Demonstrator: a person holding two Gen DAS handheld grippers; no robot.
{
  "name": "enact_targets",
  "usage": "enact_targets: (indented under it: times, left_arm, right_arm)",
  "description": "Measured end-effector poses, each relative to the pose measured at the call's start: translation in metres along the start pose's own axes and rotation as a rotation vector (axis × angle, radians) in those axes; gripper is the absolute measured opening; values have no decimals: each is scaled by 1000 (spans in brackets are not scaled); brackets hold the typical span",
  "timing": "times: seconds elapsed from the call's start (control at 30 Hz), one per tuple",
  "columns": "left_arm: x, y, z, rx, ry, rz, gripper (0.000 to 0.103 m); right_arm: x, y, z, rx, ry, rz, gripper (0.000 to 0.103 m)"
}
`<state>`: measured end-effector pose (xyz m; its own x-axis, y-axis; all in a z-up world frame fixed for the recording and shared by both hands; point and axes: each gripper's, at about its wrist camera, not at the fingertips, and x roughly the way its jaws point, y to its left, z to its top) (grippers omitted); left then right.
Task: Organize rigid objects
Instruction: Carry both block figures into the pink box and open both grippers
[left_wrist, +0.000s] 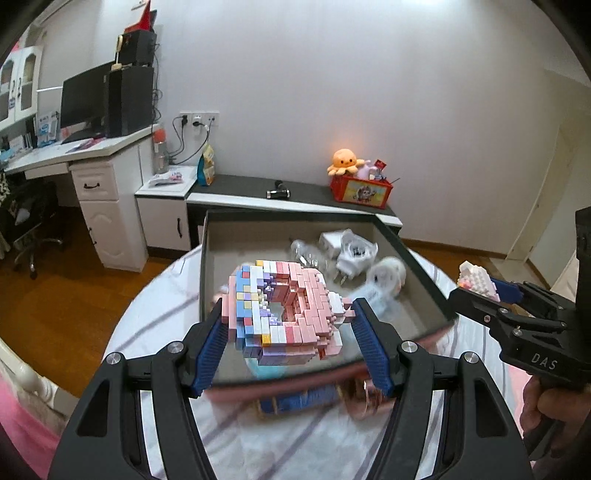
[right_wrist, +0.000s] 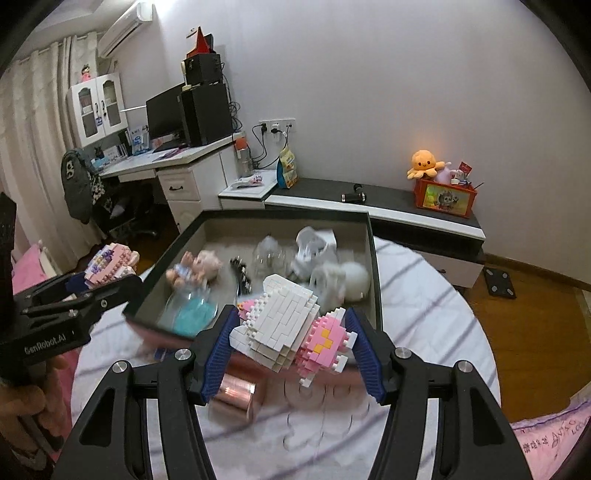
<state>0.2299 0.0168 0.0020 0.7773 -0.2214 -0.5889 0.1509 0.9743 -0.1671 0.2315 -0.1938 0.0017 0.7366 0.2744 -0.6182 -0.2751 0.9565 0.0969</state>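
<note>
My left gripper (left_wrist: 286, 314) is shut on a pink, blue and white brick model (left_wrist: 284, 310) shaped like a ring, held in the air above the near edge of the dark box (left_wrist: 413, 258). My right gripper (right_wrist: 291, 325) is shut on a white and pink brick figure (right_wrist: 288, 328), also lifted over the box's (right_wrist: 373, 258) near rim. Each gripper shows in the other's view: the right gripper (left_wrist: 491, 291) at the right edge, the left gripper (right_wrist: 96, 280) at the left edge, both with their models.
The box holds a small doll (right_wrist: 195, 267), a blue dress (right_wrist: 194, 314), white chargers (right_wrist: 314, 251) and a white ball (right_wrist: 354, 280). A copper tape roll (right_wrist: 236, 395) lies on the striped cloth in front. A low cabinet with an orange toy bin (right_wrist: 447, 199) stands behind.
</note>
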Motion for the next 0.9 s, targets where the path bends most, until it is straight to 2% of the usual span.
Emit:
enact_targets:
  times: [0.2, 0.43, 0.67, 0.73, 0.77, 0.8, 0.9]
  left_arm:
    - [28, -1, 21, -16, 4, -11, 67]
    - [64, -3, 8, -45, 76, -17, 67]
    - [79, -6, 6, -33, 111, -5, 68]
    - [79, -5, 5, -30, 111, 6, 75]
    - [78, -5, 5, -31, 108, 15, 85]
    - [76, -3, 4, -33, 100, 25, 93]
    - [67, 1, 2, -38, 79, 34, 98]
  right_arm:
    - [30, -16, 21, 55, 31, -5, 61]
    - [57, -30, 16, 104, 85, -8, 61]
    - [70, -41, 9, 141, 111, -2, 62]
    - [71, -41, 8, 142, 114, 16, 69]
    - [71, -41, 7, 144, 114, 16, 83]
    - [71, -41, 7, 145, 111, 11, 84]
    - [70, -41, 5, 147, 112, 10, 85]
